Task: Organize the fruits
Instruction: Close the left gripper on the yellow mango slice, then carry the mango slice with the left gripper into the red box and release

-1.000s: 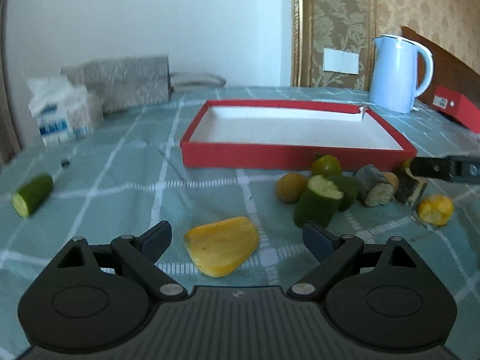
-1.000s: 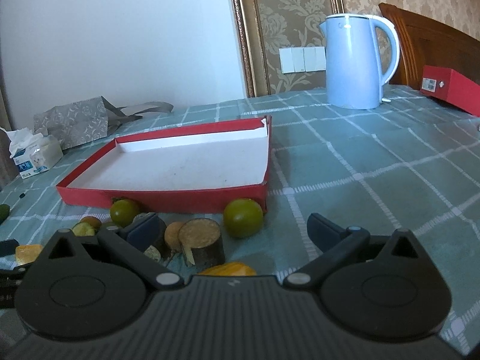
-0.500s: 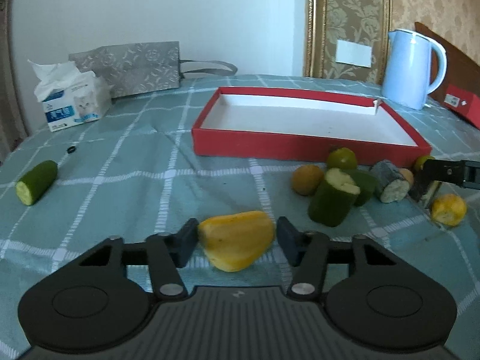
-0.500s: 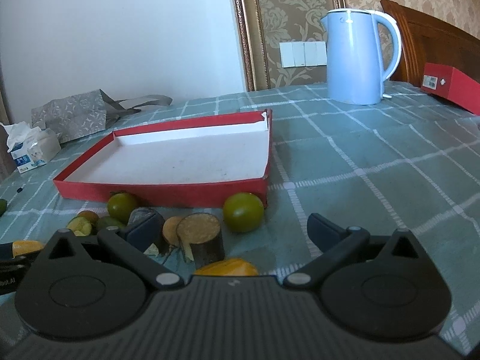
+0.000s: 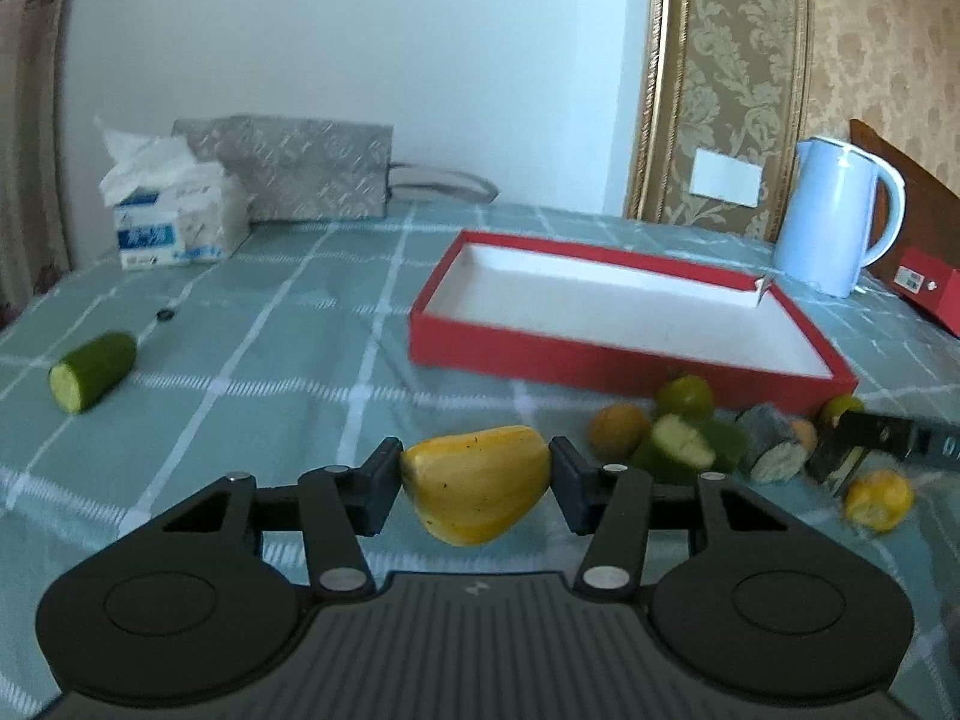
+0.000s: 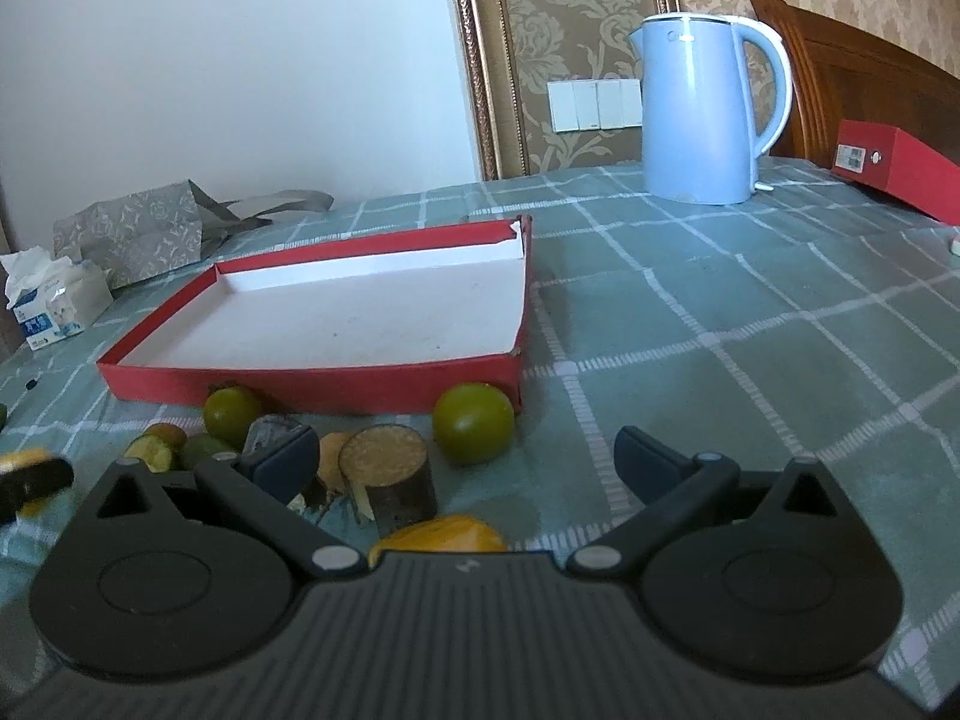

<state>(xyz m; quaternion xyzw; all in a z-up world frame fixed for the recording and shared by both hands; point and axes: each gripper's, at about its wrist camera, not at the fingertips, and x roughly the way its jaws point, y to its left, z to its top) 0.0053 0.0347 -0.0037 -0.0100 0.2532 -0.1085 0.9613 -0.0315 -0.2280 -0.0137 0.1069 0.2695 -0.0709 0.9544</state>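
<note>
My left gripper (image 5: 475,474) is shut on a yellow fruit piece (image 5: 477,483) and holds it above the checked tablecloth. A red tray (image 5: 600,360) with a white floor lies ahead to the right; it also shows in the right wrist view (image 6: 312,381). Along its front edge lie green round fruits (image 6: 474,423), a dark cut stalk piece (image 6: 390,477), a cucumber piece (image 5: 681,450) and a yellow piece (image 5: 879,498). A lone cucumber piece (image 5: 90,369) lies far left. My right gripper (image 6: 465,459) is open and empty over the pile.
A blue kettle (image 6: 702,108) stands at the back right beside a red box (image 6: 894,171). A tissue pack (image 5: 174,222) and a grey paper bag (image 5: 300,171) sit at the back left. A small black thing (image 5: 163,314) lies on the cloth.
My left gripper closed on the yellow fruit piece and lifted it off the cloth. My right gripper stayed open and shifted slightly over the pile.
</note>
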